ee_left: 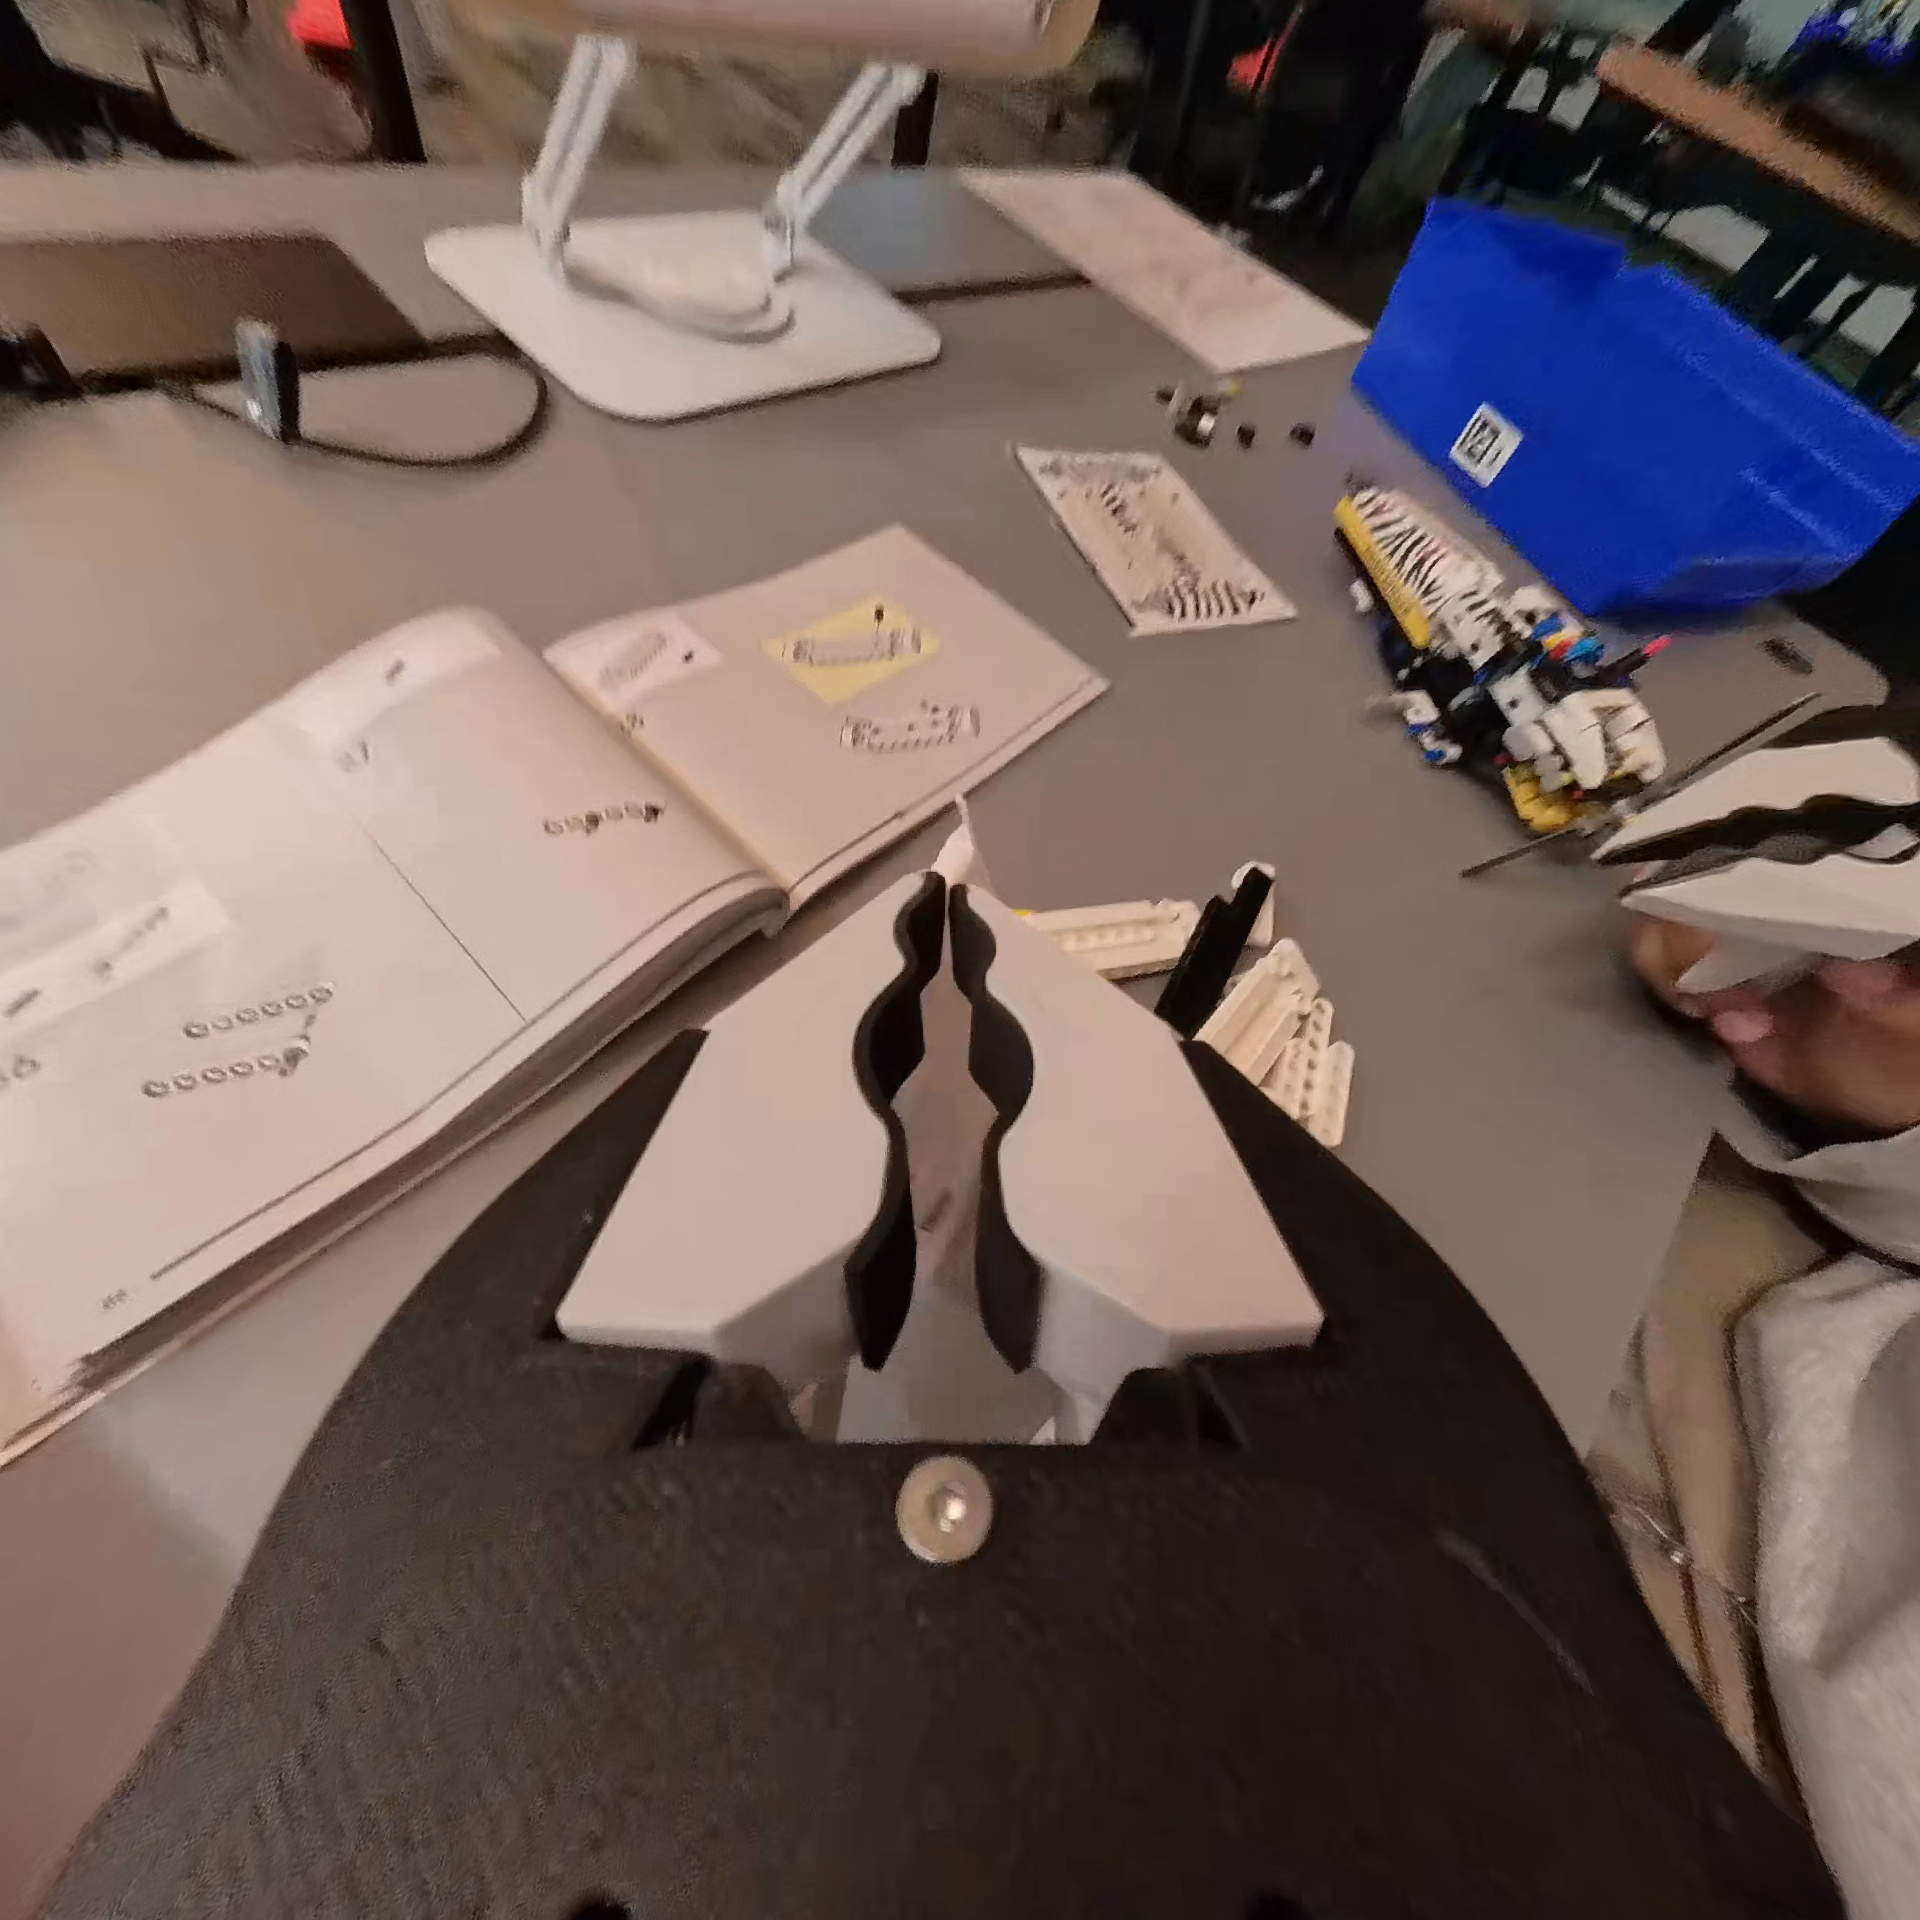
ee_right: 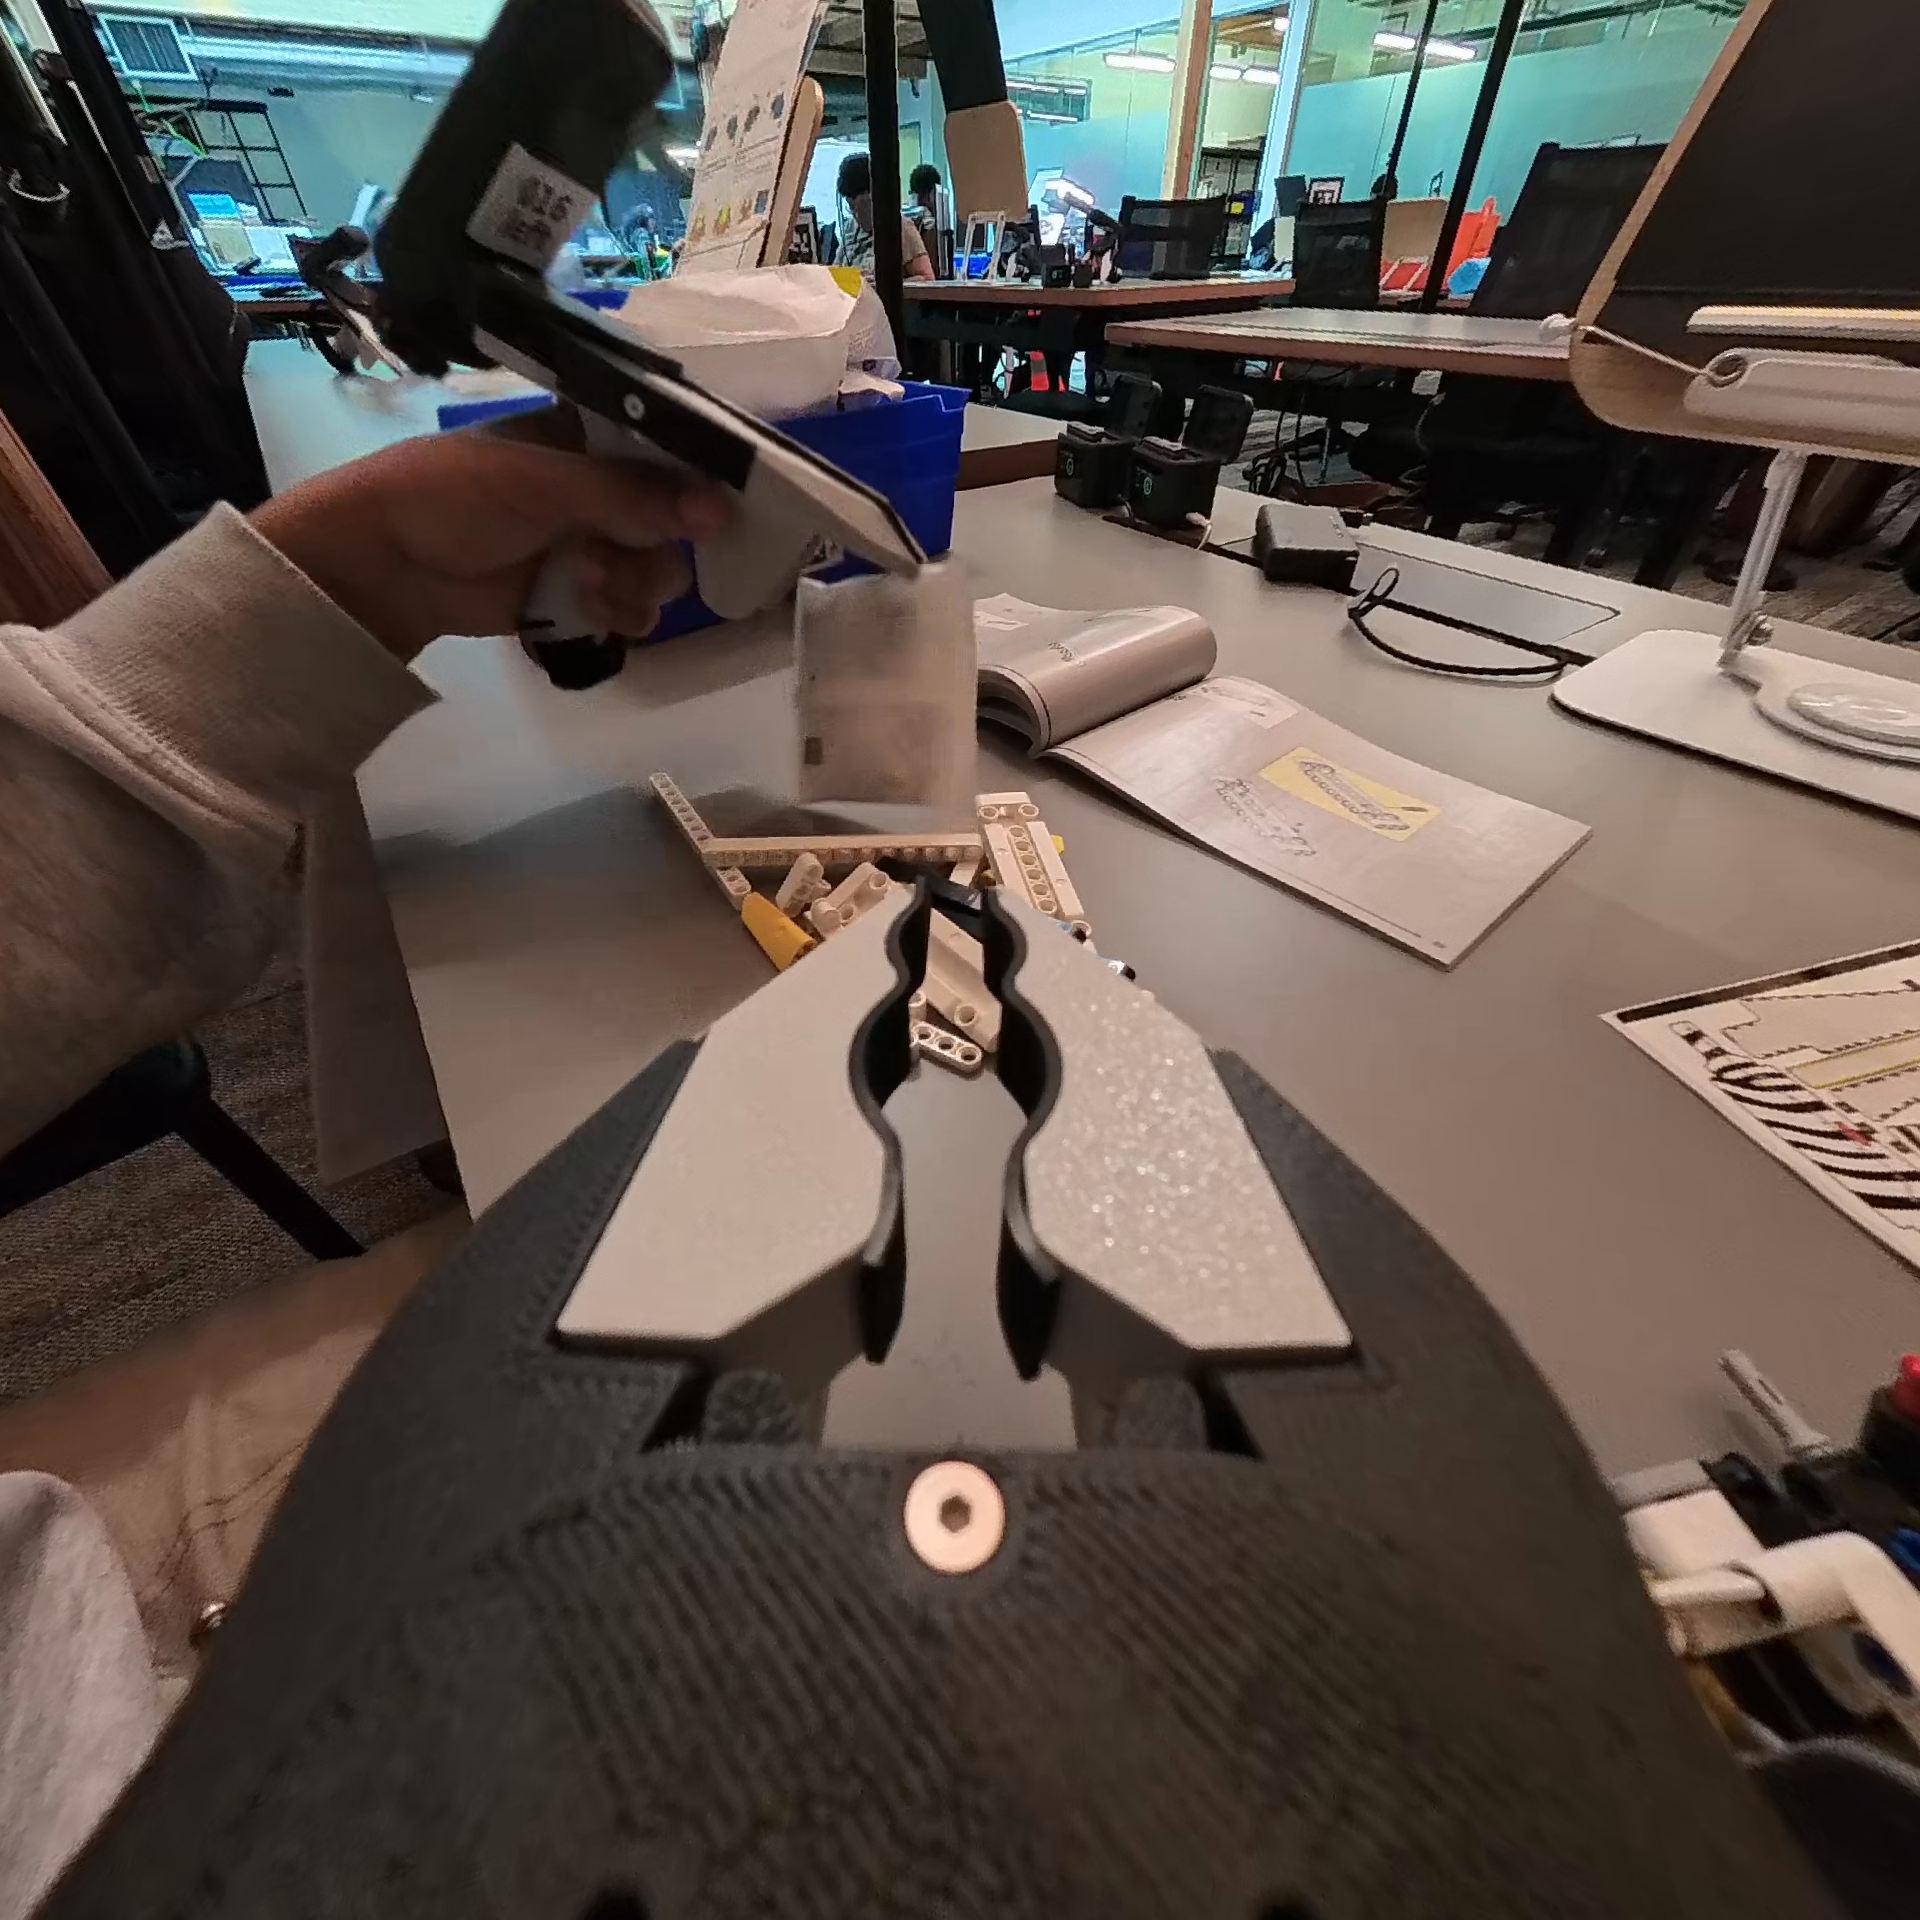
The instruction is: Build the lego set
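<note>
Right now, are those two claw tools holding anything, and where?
The left gripper pinches a small paper bag by its top edge. The right gripper holds nothing.

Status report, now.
Left gripper shut on small clear bag, raised above loose Lego pieces. Right gripper low by pile, grip unclear. Open manual beside pile.

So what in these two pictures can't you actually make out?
- Small translucent paper bag pinched by the left gripper: motion-blurred in the right wrist view, contents unclear.
- Left wrist view: that gripper's own fingers hide nearly all of the bag.
- Loose white Lego beams: the right gripper covers part of the pile.
- Striped part-built Lego model: blurred; cut off by the right wrist view's edge.
- Blue plastic bin: inside unseen.
</note>
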